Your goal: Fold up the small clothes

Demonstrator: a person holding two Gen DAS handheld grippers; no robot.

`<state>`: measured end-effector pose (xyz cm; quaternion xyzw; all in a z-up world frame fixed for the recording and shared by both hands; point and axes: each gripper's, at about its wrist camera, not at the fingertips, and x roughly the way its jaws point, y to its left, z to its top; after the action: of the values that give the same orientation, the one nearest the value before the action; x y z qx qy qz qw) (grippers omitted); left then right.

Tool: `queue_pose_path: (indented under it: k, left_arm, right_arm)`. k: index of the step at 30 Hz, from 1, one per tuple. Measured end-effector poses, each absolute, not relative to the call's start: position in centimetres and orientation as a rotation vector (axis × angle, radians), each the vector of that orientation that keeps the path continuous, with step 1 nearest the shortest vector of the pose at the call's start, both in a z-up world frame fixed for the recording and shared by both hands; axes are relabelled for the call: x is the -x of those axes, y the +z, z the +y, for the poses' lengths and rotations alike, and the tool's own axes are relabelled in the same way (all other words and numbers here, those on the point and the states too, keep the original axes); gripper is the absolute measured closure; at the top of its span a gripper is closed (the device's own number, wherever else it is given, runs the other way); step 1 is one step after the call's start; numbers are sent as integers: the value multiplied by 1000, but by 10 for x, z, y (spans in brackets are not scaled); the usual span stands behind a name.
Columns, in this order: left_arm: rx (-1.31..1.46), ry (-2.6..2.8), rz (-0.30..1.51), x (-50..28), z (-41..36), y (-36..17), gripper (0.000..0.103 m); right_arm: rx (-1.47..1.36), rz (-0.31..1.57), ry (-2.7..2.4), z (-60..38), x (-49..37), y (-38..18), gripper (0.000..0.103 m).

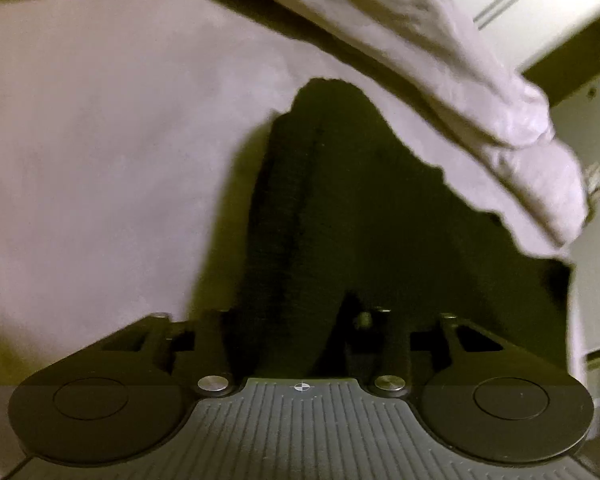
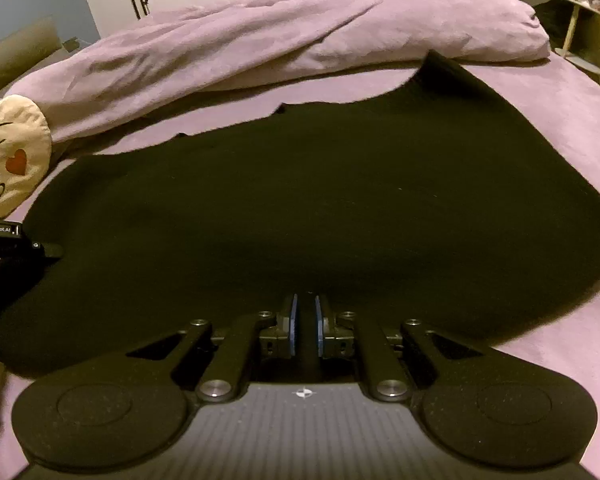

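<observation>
Slippage is the main worry here. We see the black garment (image 2: 300,200) lying spread across the lilac bed sheet (image 2: 572,128), its near hem running under both tools. Our right tool (image 2: 305,322) has its blue pads (image 2: 294,320) drawn close with a narrow dark band between them; we judge that band to be a thin fold of the hem, so the right tool looks pinched on the cloth, though only by its very edge. A shallow bite like that could let go as soon as we lift or carry the hem over, and the fold would land crooked.

Our left tool (image 1: 296,240) is harder to read: black cloth rises in a peak over where its tips should be and hides them, so we cannot tell whether it is spread or pressed together. In the right view the left tool (image 2: 12,252) sits at the garment's left edge, touching it. If only one side truly grips, the hem would rise unevenly and the cloth would twist.

The rumpled duvet (image 2: 284,36) lies against the far edge of the garment, and the emoji cushion (image 2: 8,156) is near its left corner; a fold thrown too far could ride up onto either and bunch. The dark fabric also hides its own creases from us
</observation>
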<state>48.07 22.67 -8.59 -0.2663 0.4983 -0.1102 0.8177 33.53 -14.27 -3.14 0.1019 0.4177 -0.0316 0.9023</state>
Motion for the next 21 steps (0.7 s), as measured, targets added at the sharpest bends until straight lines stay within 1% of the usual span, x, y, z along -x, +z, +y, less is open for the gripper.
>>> queue_pose_path:
  k: [3, 5, 11, 15, 21]
  left_arm:
    - [583, -242, 1046, -477, 225, -82, 75]
    - [594, -237, 1034, -474, 222, -78, 76]
    - [646, -252, 985, -463, 218, -53, 77]
    - [700, -247, 976, -461, 211, -40, 78]
    - [732, -210, 982, -454, 187, -15, 78]
  right_arm:
    - [-206, 847, -52, -135, -337, -29, 94]
    - [-192, 825, -34, -130, -337, -26, 95]
    - [-129, 803, 13, -110, -343, -28, 95]
    - [-99, 891, 25, -107, -352, -49, 95]
    - [-152, 853, 27, -121, -344, -33, 95]
